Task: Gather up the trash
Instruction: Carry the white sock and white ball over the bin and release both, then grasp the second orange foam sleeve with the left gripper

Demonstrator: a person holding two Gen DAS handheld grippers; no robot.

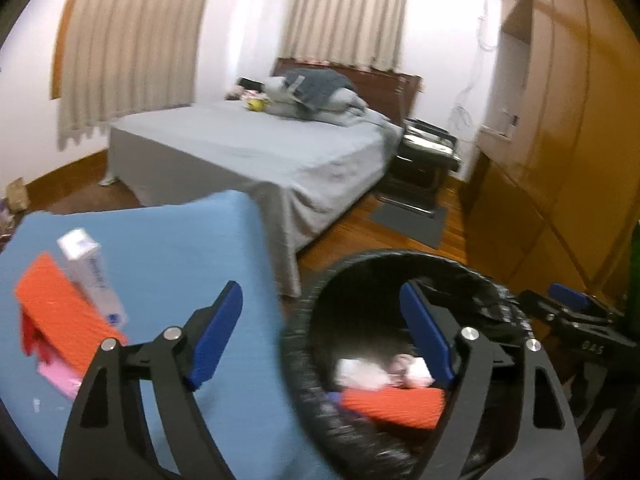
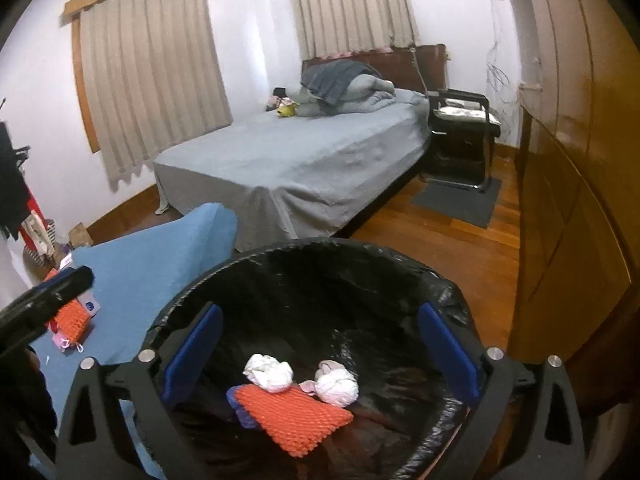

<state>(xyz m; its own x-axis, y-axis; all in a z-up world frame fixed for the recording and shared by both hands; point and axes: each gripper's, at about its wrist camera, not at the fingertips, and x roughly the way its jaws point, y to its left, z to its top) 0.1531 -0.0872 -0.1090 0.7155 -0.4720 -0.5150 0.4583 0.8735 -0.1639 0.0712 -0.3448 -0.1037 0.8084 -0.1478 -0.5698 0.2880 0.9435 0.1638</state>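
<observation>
**Both jaws spread over the lined bin**

A black-lined trash bin stands on the wooden floor just beside the blue-covered desk. Inside the bin lie an orange mesh piece, two crumpled white paper wads and a bit of purple beneath the mesh.

On the desk rest another orange mesh pad, a white carton leaning against it and a pink item under it.

The right hand-held gripper tilts down over the bin's mouth, its blue pads spread wide with nothing between them. The left hand-held gripper straddles the bin's near rim and the desk edge, jaws likewise wide apart and empty.
</observation>
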